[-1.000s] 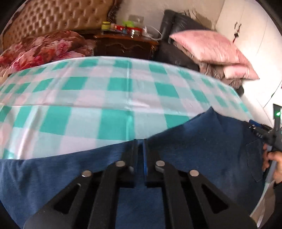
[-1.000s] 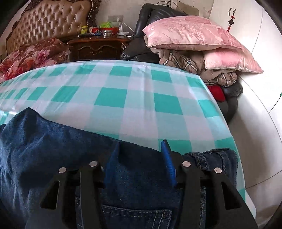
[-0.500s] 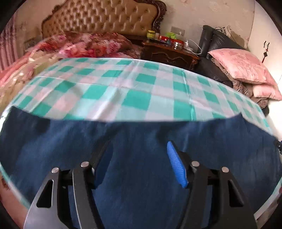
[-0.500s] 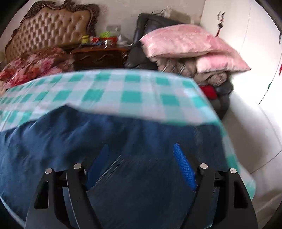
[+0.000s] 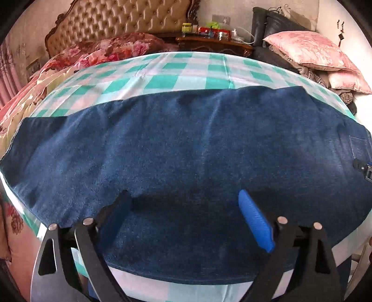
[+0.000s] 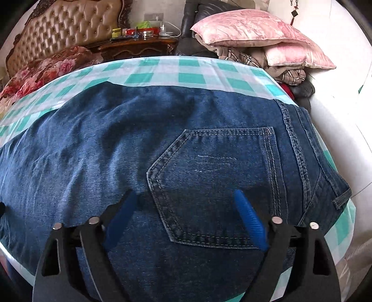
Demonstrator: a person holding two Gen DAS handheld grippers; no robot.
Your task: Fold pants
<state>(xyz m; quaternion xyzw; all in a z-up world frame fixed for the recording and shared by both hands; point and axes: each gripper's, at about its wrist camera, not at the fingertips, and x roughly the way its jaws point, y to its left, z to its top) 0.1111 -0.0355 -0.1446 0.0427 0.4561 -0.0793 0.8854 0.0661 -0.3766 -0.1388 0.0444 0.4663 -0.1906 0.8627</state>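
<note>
A pair of dark blue jeans (image 5: 186, 148) lies flat across the green-and-white checked sheet (image 5: 176, 72), running from the left edge of the bed to the right, with bare sheet beyond its far edge. At the far left, a floral quilt (image 5: 109, 50) is bunched below the tufted headboard (image 5: 121, 21). The left gripper (image 5: 186, 216) hovers over the near part of the leg section, its jaws spread wide with nothing between them; whether its blue pads (image 5: 255, 225) touch the cloth cannot be told. Further right, the right gripper (image 6: 186, 216) sits over the seat of the jeans (image 6: 162, 162), jaws likewise parted and empty, one finger on each side of the back pocket (image 6: 216, 185). The waistband (image 6: 302, 151) lies at the right end, near the sheet's edge. At the far side, a dark wooden nightstand (image 6: 139, 47) carries small clutter, and to its right pink pillows (image 6: 251, 29) are stacked on folded blankets.
</note>
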